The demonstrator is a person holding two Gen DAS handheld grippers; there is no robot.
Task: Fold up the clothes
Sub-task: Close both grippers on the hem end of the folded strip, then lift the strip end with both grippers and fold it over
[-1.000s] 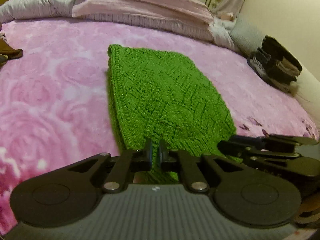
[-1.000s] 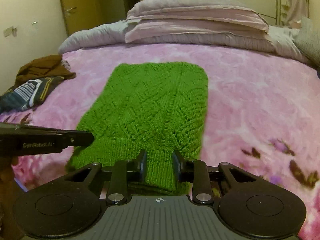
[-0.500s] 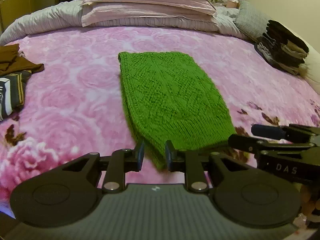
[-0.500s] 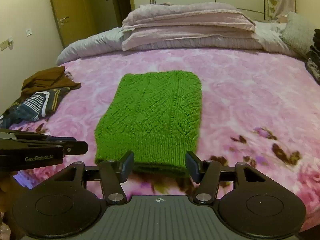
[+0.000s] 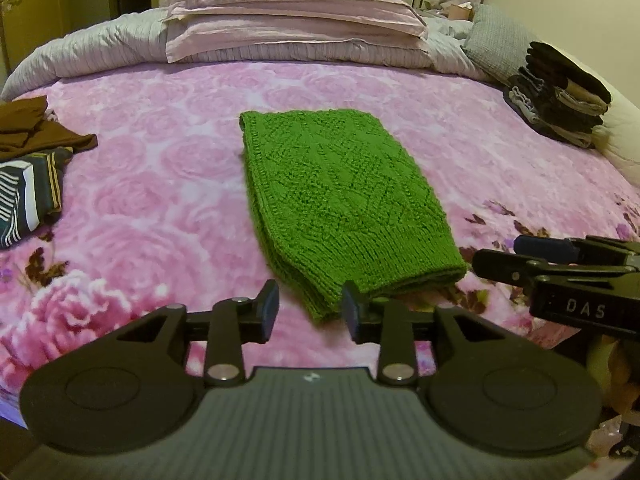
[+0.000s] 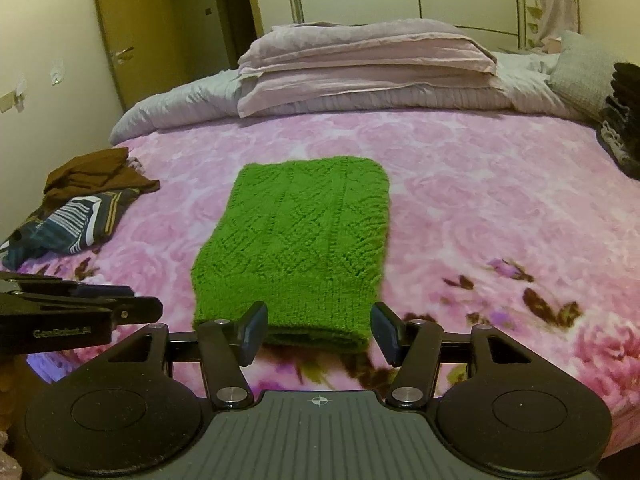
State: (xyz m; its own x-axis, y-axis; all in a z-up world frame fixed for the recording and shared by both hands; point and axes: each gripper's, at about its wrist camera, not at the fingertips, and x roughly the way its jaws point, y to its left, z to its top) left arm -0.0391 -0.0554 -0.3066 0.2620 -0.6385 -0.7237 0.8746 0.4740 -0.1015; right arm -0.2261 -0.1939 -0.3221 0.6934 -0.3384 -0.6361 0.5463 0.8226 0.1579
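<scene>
We list a folded green knit sweater [image 5: 340,204] mid-bed, nearer the near edge. Left gripper [image 5: 310,308] opening, right gripper [image 6: 316,334] spread, both empty. Only the left view shows the whole dark folded stack [image 5: 560,100] at the bed's right edge.

Green knit sweater [image 5: 340,200] is lying flat, folded into a long rectangle, mid pink floral blanket [image 5: 160,184], approx centred, w/ ribbed hem nearest.

We have let go of the green knit [image 5: 336,200]: the left gripper [image 5: 310,306], pinched on its near edge a second ago, is opening, and the right gripper [image 6: 318,330] has spread wide. Both have drawn back and risen.
</scene>
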